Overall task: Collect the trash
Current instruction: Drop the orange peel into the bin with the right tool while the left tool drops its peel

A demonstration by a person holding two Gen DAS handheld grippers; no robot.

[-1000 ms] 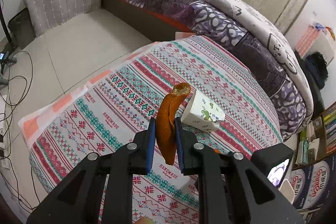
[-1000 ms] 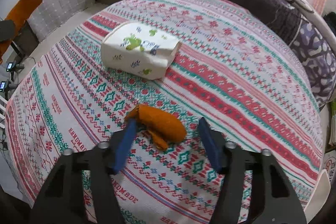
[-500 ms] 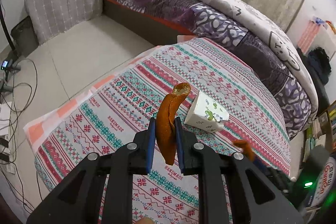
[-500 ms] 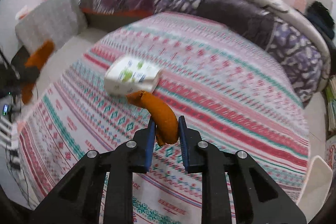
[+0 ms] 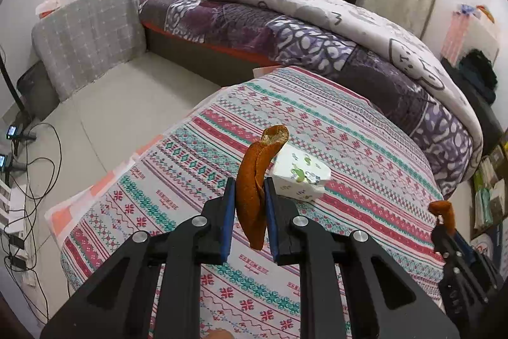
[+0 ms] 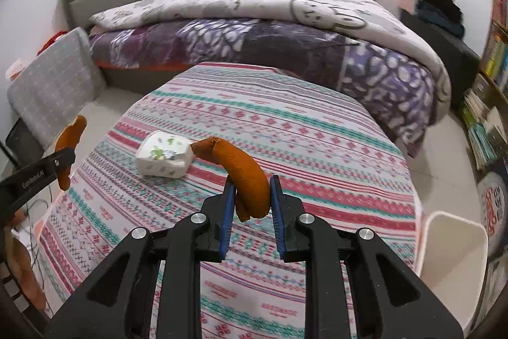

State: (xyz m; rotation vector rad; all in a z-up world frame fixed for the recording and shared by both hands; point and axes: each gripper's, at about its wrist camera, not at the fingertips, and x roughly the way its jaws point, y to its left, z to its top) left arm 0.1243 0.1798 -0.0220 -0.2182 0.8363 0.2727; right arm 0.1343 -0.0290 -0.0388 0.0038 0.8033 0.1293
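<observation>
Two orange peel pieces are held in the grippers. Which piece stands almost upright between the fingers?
The long curled orange peel strip in the left gripper stands almost upright. The thicker orange peel piece in the right gripper leans left instead.

Two wrist views, angled down over one patterned tablecloth (image 5: 349, 123), toward the bed (image 6: 254, 30).

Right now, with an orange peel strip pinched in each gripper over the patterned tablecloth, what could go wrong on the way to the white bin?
The left gripper pinches its curled orange peel strip near the lower end, so the tall free top could swing and slip out. The right gripper's orange peel strip overhangs sideways and might catch the white bin rim. The white printed carton remains on the patterned tablecloth; it could be forgotten.
</observation>
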